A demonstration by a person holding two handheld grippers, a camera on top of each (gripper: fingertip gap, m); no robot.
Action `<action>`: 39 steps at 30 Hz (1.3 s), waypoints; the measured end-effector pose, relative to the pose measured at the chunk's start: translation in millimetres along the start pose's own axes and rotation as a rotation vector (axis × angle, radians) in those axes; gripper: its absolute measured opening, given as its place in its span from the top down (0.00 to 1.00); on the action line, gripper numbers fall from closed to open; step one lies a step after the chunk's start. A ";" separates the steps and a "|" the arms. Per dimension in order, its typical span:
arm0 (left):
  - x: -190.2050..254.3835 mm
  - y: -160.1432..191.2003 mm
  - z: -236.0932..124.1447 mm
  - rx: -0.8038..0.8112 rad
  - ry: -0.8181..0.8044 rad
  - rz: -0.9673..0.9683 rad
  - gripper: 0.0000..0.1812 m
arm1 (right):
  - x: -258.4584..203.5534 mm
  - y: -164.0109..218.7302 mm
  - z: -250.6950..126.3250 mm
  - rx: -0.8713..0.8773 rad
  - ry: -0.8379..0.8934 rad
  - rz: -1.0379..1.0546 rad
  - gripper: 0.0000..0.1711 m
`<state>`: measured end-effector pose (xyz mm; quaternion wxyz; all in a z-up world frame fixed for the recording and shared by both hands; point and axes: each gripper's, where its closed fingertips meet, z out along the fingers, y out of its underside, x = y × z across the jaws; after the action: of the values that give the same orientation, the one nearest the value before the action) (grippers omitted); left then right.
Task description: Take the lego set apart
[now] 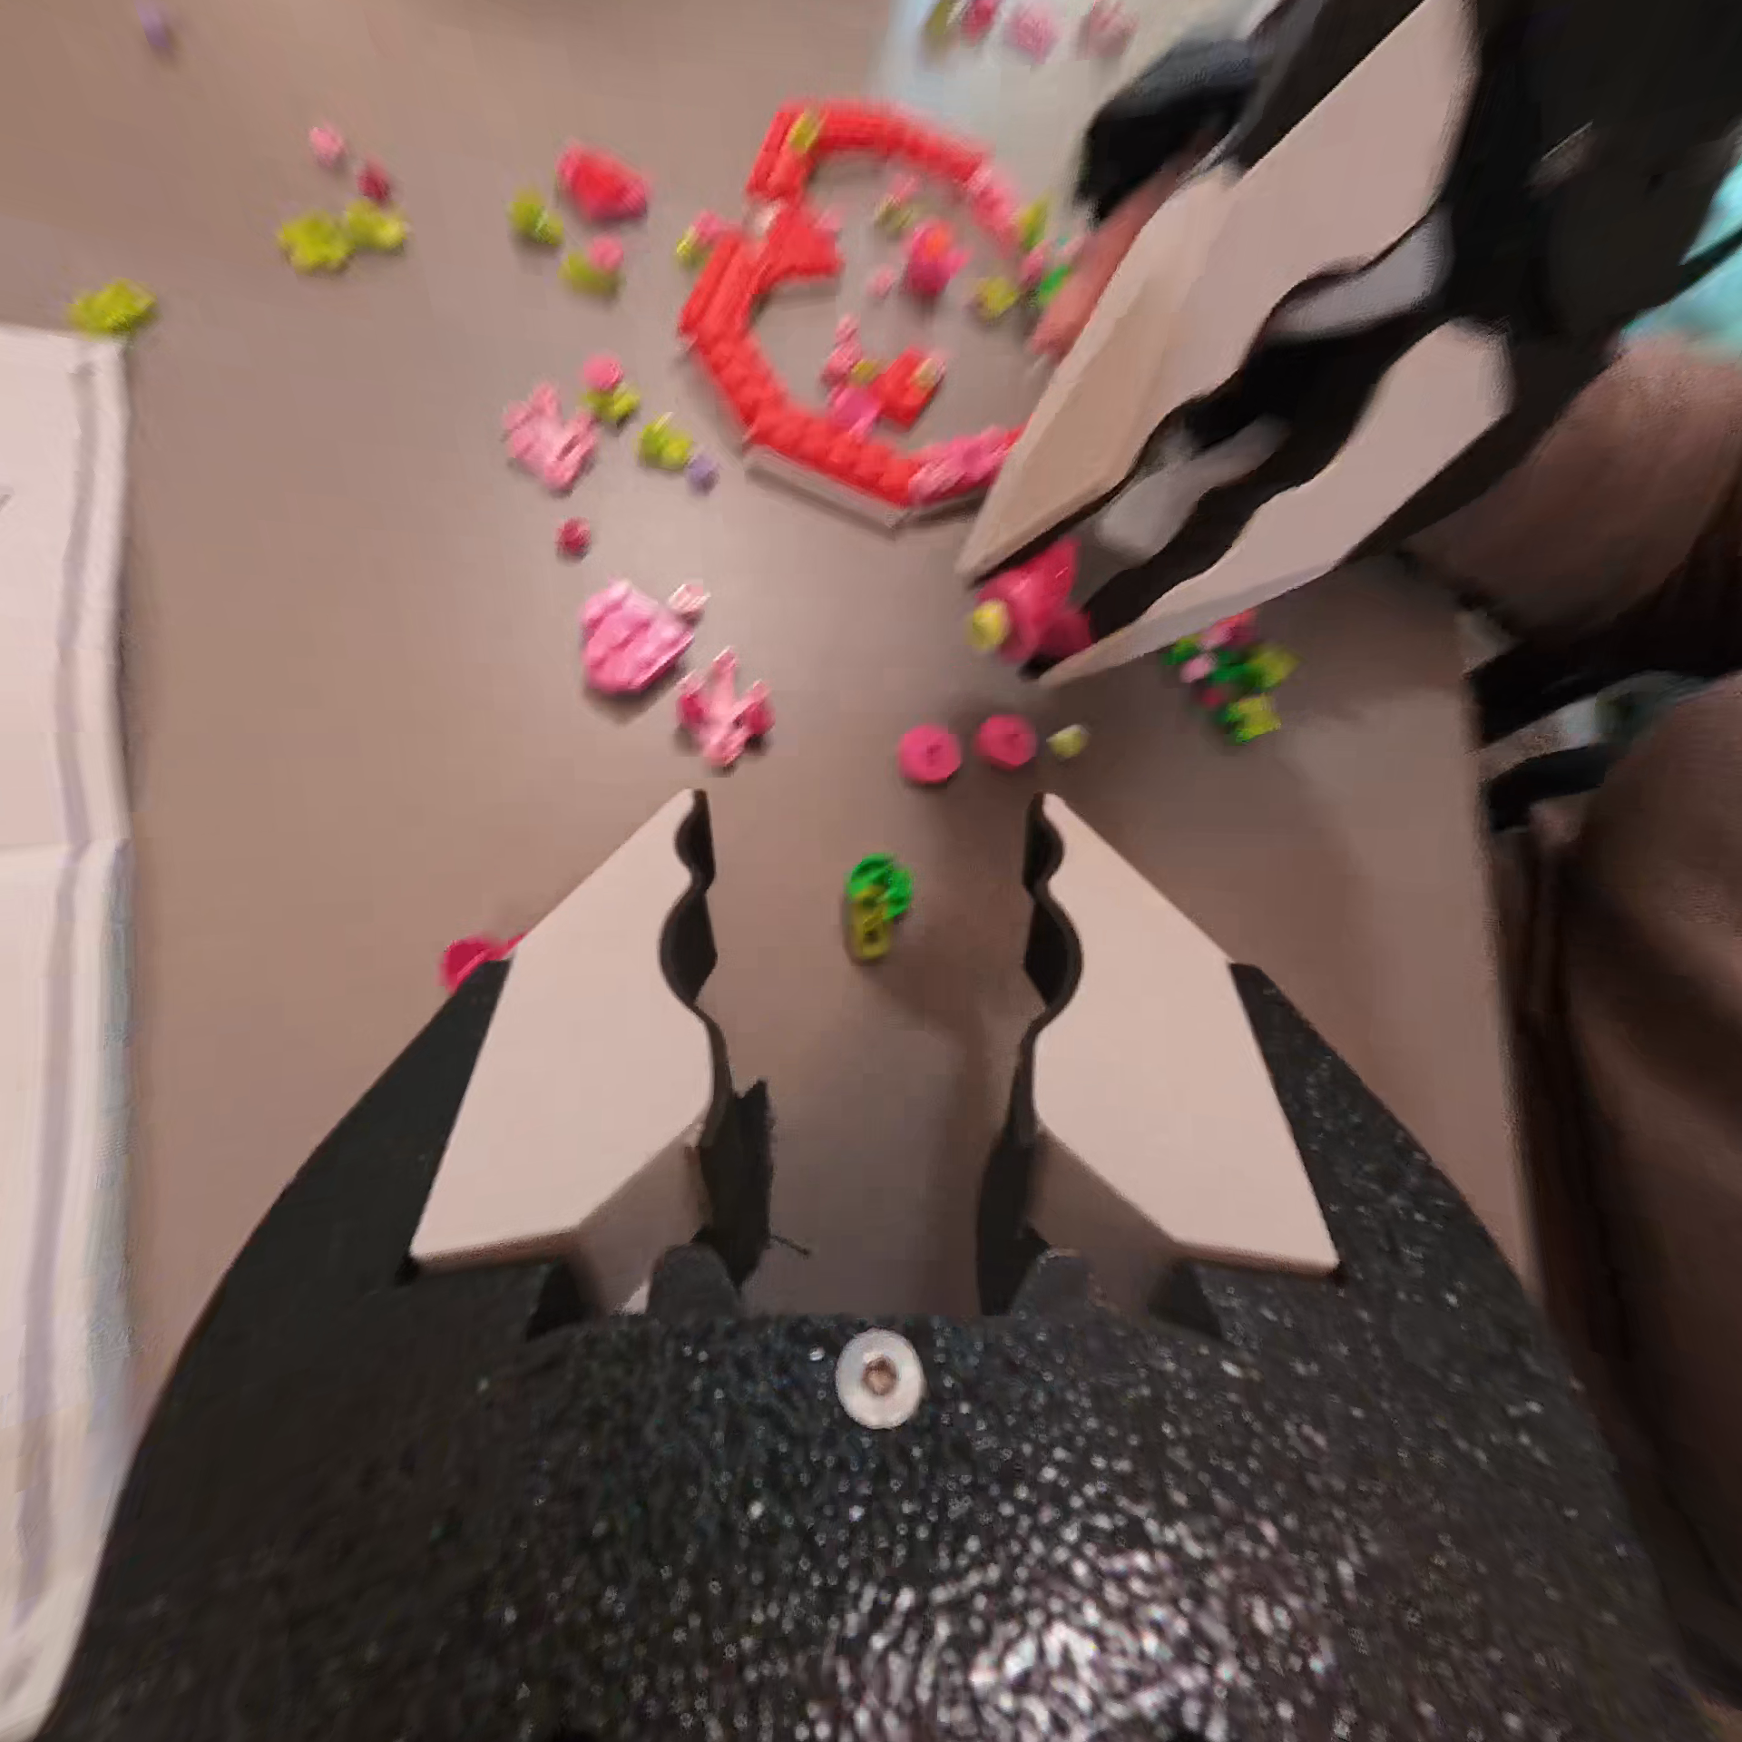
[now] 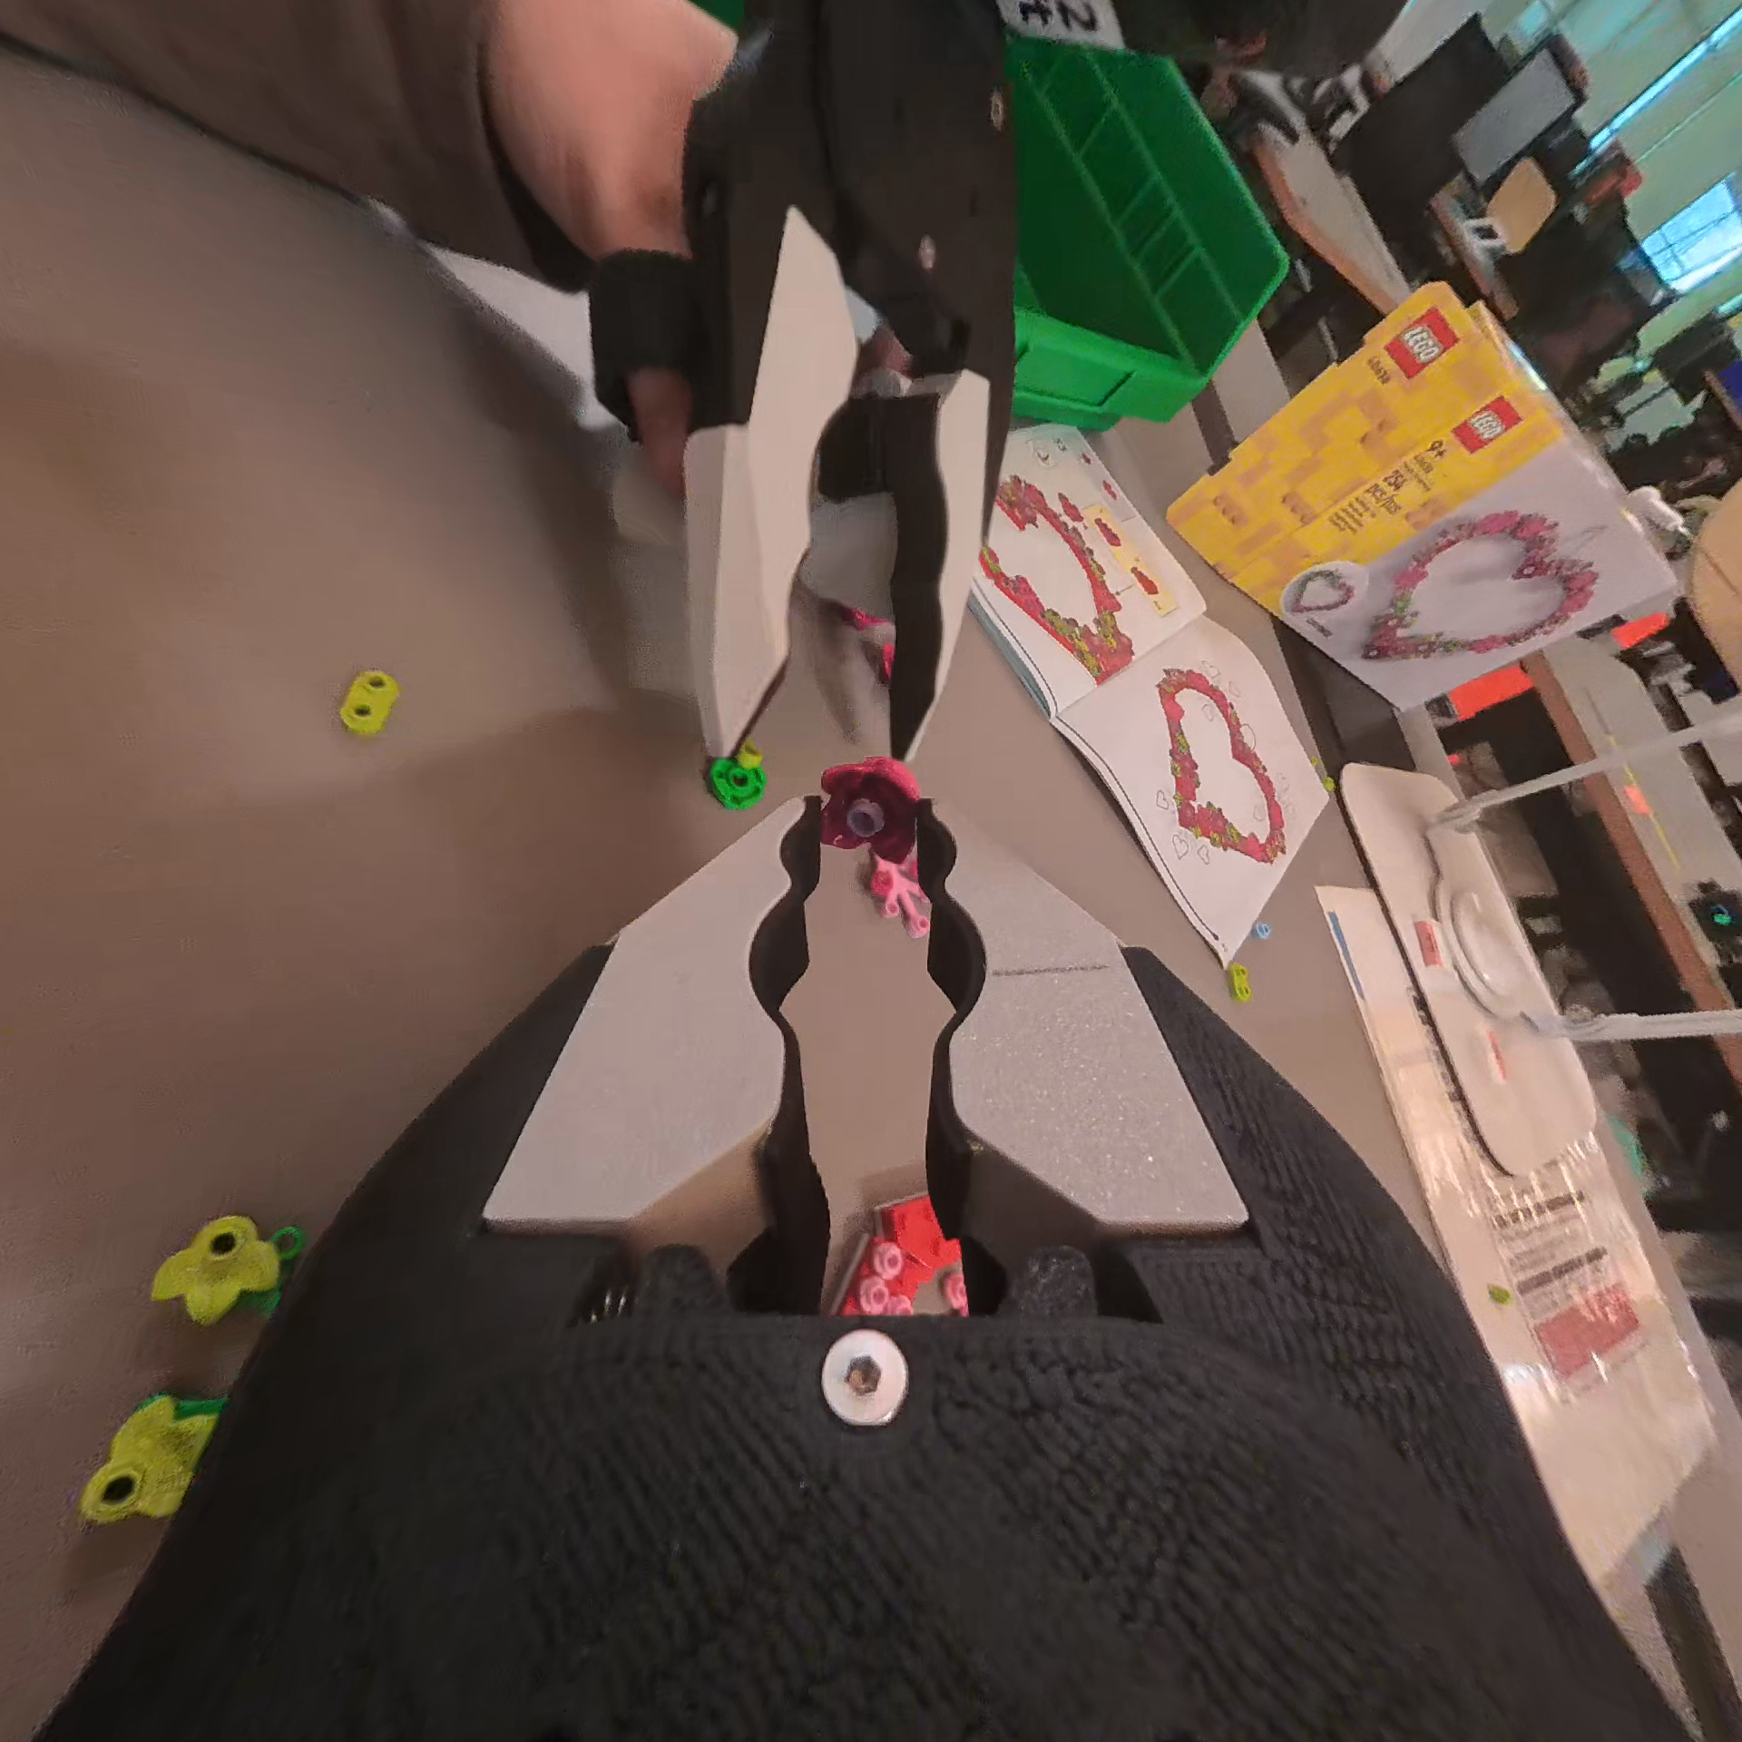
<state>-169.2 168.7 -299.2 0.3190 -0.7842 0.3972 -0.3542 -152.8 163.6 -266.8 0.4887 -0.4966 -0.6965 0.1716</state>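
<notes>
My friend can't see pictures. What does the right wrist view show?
The right gripper pinches a dark pink flower-shaped brick at its fingertips above a tan table. The open left gripper hangs just beyond it over a small green round brick. To the right lie an open instruction booklet and a yellow box.

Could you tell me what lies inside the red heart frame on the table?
Inside the red frame lie loose pink and lime pieces, blurred. The right gripper, holding a dark pink flower, covers the frame's right side, so anything there is hidden.
</notes>
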 end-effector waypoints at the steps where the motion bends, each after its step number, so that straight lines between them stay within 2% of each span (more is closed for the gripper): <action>1: 13.9 -10.3 -1.4 0.067 0.094 -0.018 0.67 | -2.0 -2.7 -1.0 0.024 -0.003 0.002 0.89; 4: 53.1 -39.2 -15.6 0.268 0.418 -0.122 0.75 | -10.2 -14.4 -6.8 0.142 -0.020 -0.027 0.89; 5: 58.5 -42.7 -19.0 0.290 0.492 -0.174 0.76 | -12.6 -17.8 -9.9 0.177 -0.026 -0.042 0.89; 8: 65.7 -41.7 -20.7 0.288 0.621 -0.265 0.83 | -16.4 -29.3 -20.3 0.274 -0.040 -0.059 0.89; 12: 73.4 -34.9 -11.4 0.236 0.701 -0.335 0.80 | -21.5 -36.6 -25.6 0.310 -0.058 -0.089 0.89; 14: 81.1 -34.5 -13.0 0.225 0.772 -0.354 0.90 | -25.3 -35.9 -24.1 0.299 -0.068 -0.107 0.89; 20: 84.0 -33.0 -12.6 0.220 0.778 -0.349 0.91 | -28.6 -36.2 -25.0 0.294 -0.074 -0.130 0.89; 24: 81.3 -36.5 -11.5 0.296 0.659 -0.199 0.91 | -21.2 -36.5 -26.1 0.304 -0.051 -0.039 0.89; 26: 83.9 -40.1 -14.9 0.335 0.652 -0.143 0.91 | -13.6 -40.0 -29.8 0.345 -0.044 0.046 0.80; 27: 83.9 -42.8 -16.1 0.357 0.646 -0.131 0.91 | -11.3 -40.5 -31.5 0.361 -0.056 0.090 0.79; 33: 78.0 -57.3 -25.0 0.503 0.562 -0.029 0.91 | -1.9 -46.6 -42.8 0.477 -0.141 0.313 0.87; 39: 78.6 -61.8 -27.2 0.569 0.355 0.249 0.91 | 4.1 -54.9 -50.1 0.609 -0.343 0.644 0.93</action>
<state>-132.5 125.7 -212.3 0.4912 -0.5358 0.4244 -0.5399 -139.0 130.2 -201.8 0.4119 -0.4857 -0.4958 0.5904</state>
